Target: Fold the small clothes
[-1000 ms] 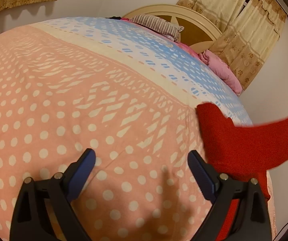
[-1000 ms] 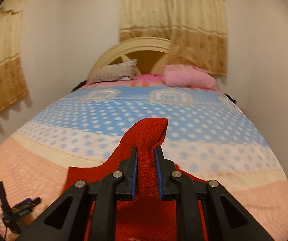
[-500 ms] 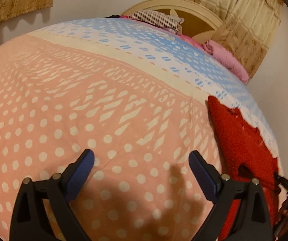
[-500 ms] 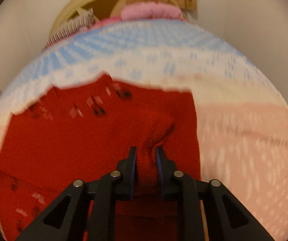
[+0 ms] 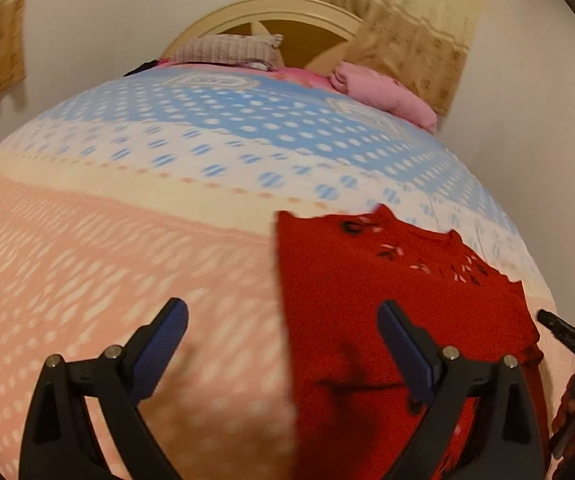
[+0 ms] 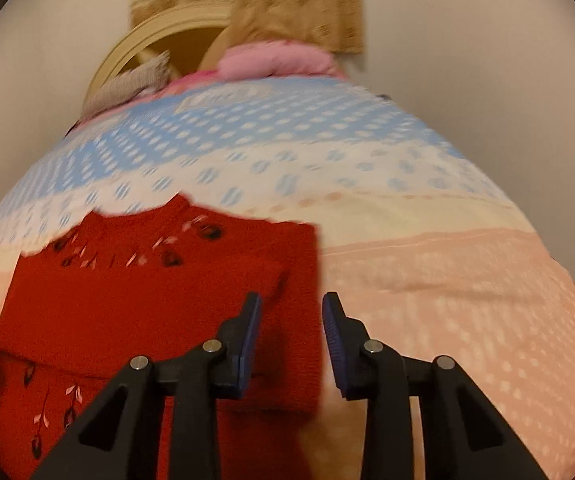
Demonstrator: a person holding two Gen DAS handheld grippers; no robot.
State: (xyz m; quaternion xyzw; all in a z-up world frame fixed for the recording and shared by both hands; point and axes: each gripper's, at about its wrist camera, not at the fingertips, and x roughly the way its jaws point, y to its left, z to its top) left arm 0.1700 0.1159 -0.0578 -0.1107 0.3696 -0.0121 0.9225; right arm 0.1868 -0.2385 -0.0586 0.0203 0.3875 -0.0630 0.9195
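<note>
A small red knitted sweater (image 5: 367, 280) with a little leaf pattern lies flat on the dotted bedspread (image 5: 107, 248). In the right wrist view the sweater (image 6: 147, 292) has its sleeve folded across the body. My right gripper (image 6: 292, 308) hovers low over the sweater's right edge with its jaws opening. Red fabric lies below the gap, and the pads do not press on it. My left gripper (image 5: 281, 316) is open wide and holds nothing. It hangs over the sweater's left edge, one finger above the bedspread and the other above the red knit.
At the head of the bed are a striped pillow (image 5: 227, 50), a pink blanket (image 5: 387, 92), a cream headboard (image 5: 287, 12) and beige curtains (image 5: 407, 20). A hand with the other gripper (image 5: 567, 344) shows at the right rim. The bedspread (image 6: 467, 288) stretches away to the right of the sweater.
My right gripper came down with the pinched sleeve, laid it on the sweater and let go, jaws parting. My left gripper swung right until the sweater lay under it.
</note>
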